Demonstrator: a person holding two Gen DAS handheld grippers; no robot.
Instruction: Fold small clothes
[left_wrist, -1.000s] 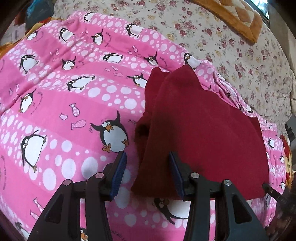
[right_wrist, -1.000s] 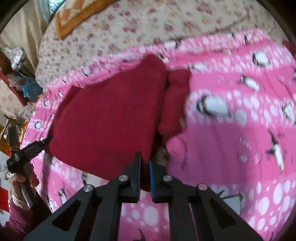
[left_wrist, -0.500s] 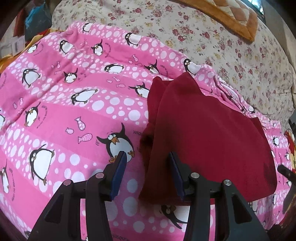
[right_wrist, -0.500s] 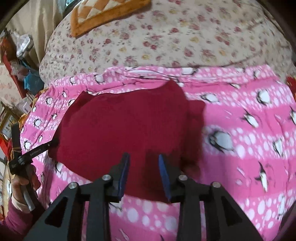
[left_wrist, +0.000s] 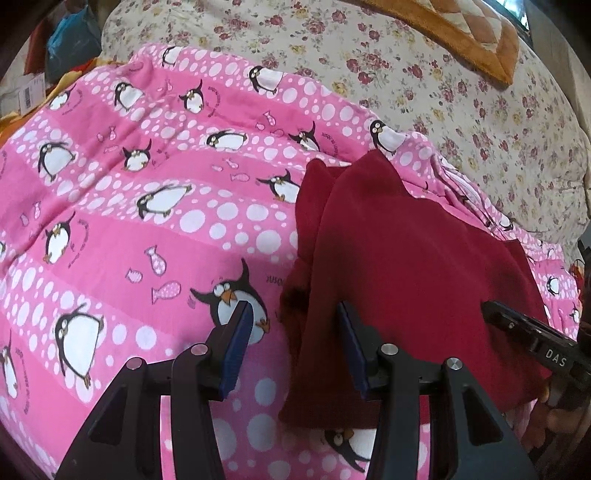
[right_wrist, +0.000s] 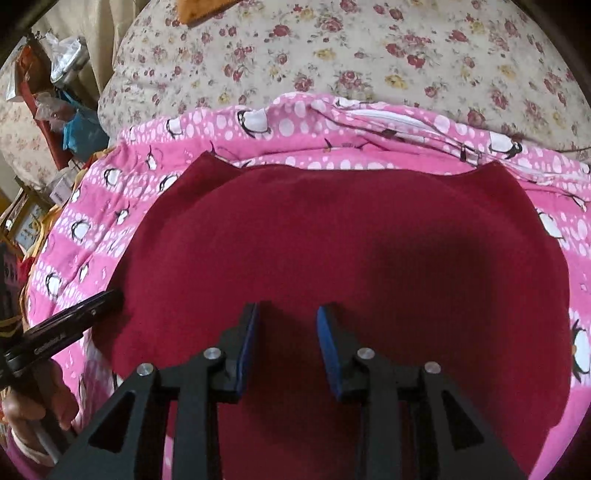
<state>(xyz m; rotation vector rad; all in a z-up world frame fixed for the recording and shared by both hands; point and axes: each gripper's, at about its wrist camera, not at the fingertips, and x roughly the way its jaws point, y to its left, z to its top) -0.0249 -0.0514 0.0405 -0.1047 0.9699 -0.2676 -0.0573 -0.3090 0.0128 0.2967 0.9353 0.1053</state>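
Between the parted fingers of the left gripper (left_wrist: 293, 339) the near left edge of the dark red garment (left_wrist: 406, 280) is lying, spread on the pink penguin blanket (left_wrist: 129, 229), with a bunched sleeve-like fold sitting just ahead of the left finger. Both tongs are standing wide and holding nothing: the right gripper (right_wrist: 288, 332) is hovering over the middle of the garment's near part, its fingers apart, while the left gripper's tip is showing at the garment's left edge in the right view. Doing this step well probably means closing the left gripper on the bunched side flap low at the edge, catching both layers, and carrying it straight across so the fold line is running parallel to the side, while the right gripper is pinning or smoothing the body. Compared with a second ago, the right gripper has let go of the cloth it was pinching and has moved over the flat body; the garment is now lying flatter and squarer, and the left gripper has been staying open.
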